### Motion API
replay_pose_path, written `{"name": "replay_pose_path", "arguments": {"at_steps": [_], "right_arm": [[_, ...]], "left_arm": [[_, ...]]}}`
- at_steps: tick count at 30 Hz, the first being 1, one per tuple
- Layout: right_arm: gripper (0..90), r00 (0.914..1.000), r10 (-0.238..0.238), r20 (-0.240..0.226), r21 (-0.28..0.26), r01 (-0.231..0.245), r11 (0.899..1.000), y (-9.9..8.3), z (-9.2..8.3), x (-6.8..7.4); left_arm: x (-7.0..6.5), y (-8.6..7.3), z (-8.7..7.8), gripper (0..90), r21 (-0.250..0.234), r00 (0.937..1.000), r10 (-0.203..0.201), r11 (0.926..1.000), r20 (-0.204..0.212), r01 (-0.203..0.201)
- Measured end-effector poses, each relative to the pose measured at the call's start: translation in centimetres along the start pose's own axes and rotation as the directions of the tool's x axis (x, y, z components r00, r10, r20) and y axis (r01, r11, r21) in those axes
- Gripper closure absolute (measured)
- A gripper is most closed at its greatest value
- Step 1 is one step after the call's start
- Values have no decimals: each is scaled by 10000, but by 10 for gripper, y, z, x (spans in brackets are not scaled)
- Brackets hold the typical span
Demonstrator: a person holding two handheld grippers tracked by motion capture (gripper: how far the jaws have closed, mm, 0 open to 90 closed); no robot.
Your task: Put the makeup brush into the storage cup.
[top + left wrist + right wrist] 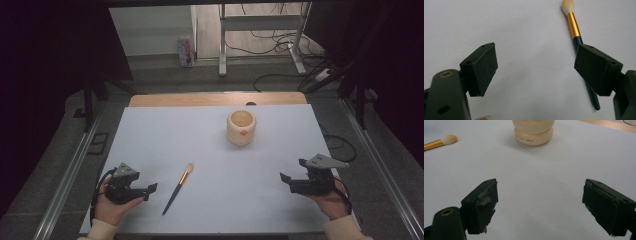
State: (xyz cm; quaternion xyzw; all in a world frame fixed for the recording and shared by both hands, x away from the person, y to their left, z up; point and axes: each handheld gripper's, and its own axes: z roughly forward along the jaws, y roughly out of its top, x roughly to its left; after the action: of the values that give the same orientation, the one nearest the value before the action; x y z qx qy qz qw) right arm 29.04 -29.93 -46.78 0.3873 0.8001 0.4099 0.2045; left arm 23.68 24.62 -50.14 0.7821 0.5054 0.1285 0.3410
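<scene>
- A white table (215,200) stands in a dim room, with cables on the floor behind it.
- A makeup brush (178,188) lies flat near the front left; a cream cup (241,127) stands upright, well apart, toward the far side.
- The left gripper (148,191) rests just beside the brush, jaws wide open and empty.
- The right gripper (286,181) waits at the front right, also open, holding nothing.
- I judge the work is at its start: picking up the brush.
- The next move needs the left jaws to straddle the thin handle and close carefully.
</scene>
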Motion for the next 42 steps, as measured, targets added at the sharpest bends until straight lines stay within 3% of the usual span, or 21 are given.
{"name": "replay_pose_path", "arguments": {"at_steps": [2,10,19,32,42], "right_arm": [[135,10000,49,-14,-58,-49,10000,1,0,-1],[137,10000,-4,-84,34,4,10000,-1,4,-5],[136,9998,89,174,29,-90,10000,-1,3,-5],[137,10000,-38,64,36,38,10000,0,5,-3],[137,10000,-9,80,26,9,10000,0,5,-3]], "left_arm": [[-1,1,-1,192,-137,9998,-72,9999,-177,70],[2,3,-4,204,-209,9996,-267,9994,-71,265],[-4,11,-11,212,-259,9981,-561,9981,-253,554],[-14,20,-12,216,-375,9984,-560,9977,21,560],[-22,27,-9,226,-179,9977,-676,9975,70,678]]}}
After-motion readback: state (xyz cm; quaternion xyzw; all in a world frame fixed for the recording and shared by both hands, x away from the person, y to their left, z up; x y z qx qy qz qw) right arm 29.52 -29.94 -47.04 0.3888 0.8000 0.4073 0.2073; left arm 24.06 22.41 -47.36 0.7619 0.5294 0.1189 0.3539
